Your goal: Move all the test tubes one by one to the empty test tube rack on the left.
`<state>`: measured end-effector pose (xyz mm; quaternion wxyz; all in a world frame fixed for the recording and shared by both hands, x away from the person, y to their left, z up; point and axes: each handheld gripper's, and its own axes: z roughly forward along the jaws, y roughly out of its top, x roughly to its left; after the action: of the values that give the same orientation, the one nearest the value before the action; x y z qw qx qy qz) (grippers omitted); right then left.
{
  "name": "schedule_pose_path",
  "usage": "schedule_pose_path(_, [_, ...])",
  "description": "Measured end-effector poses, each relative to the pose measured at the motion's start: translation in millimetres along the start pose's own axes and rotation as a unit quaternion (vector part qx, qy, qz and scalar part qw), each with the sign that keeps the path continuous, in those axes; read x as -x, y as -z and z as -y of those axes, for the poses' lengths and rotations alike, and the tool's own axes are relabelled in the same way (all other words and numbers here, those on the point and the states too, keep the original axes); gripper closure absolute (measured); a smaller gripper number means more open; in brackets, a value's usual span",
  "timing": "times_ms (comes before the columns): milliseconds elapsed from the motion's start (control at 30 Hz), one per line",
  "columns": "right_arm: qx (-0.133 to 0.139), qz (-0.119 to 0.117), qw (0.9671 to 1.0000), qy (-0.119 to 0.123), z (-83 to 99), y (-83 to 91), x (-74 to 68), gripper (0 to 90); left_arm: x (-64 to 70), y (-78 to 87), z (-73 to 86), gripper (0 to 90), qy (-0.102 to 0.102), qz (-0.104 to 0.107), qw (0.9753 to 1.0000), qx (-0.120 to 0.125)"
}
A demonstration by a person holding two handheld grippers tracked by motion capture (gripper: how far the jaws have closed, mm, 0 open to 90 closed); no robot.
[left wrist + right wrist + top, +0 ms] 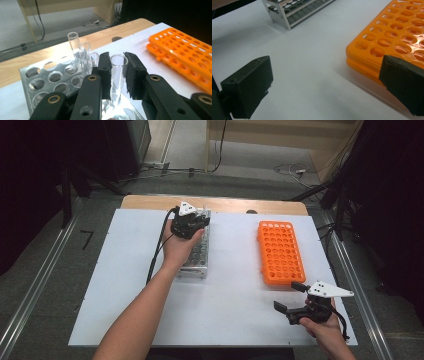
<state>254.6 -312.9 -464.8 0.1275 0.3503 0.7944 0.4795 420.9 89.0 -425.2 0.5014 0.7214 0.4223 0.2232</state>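
My left gripper [117,75] stands slightly open around an upright glass tube [118,72] in the metal rack [37,82], jaws flanking it, not visibly clamped.

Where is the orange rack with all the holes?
The orange rack lies flat on the white table, right of the metal rack in the high view, just beyond the right gripper.

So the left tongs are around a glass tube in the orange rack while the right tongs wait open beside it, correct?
Not quite. The glass tube between the left tongs stands in the metal rack, not the orange rack, as the left gripper view shows. The right tongs do wait open beside the orange rack.
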Motion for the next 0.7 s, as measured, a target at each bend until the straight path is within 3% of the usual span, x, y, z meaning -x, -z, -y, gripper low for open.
schedule_pose_path(67, [0.000, 0.001, 1.0000, -0.002, 0.0, -0.3, 0.7, 0.0, -0.4, 2.2, -0.1, 69.0, 0.004, 0.011, 0.9999, 0.001])
schedule_pose_path(167, [0.002, 0.001, 1.0000, -0.002, -0.1, -0.1, 1.5, 0.0, 1.3, 8.8, -0.3, 50.2, 0.006, 0.006, 0.9999, 0.011])
schedule_pose_path(300, [0.004, 0.003, 1.0000, -0.003, -0.1, 0.1, 2.9, 0.0, 2.9, 21.2, 2.2, 24.0, 0.019, 0.016, 0.9995, 0.017])
schedule_pose_path(400, [0.003, 0.004, 1.0000, -0.003, 0.2, -0.5, 4.1, 0.0, 5.7, 32.6, 7.6, 10.1, 0.022, 0.025, 0.9993, 0.018])
schedule_pose_path(533, [0.003, 0.007, 1.0000, 0.000, 0.4, -1.8, 5.5, 0.0, 10.3, 50.2, 15.6, 2.2, 0.014, 0.038, 0.9990, 0.019])
schedule_pose_path(700, [0.001, 0.010, 1.0000, 0.000, 0.0, -3.1, 5.0, 0.0, 15.6, 72.4, 24.6, 0.0, 0.014, 0.045, 0.9986, 0.025])
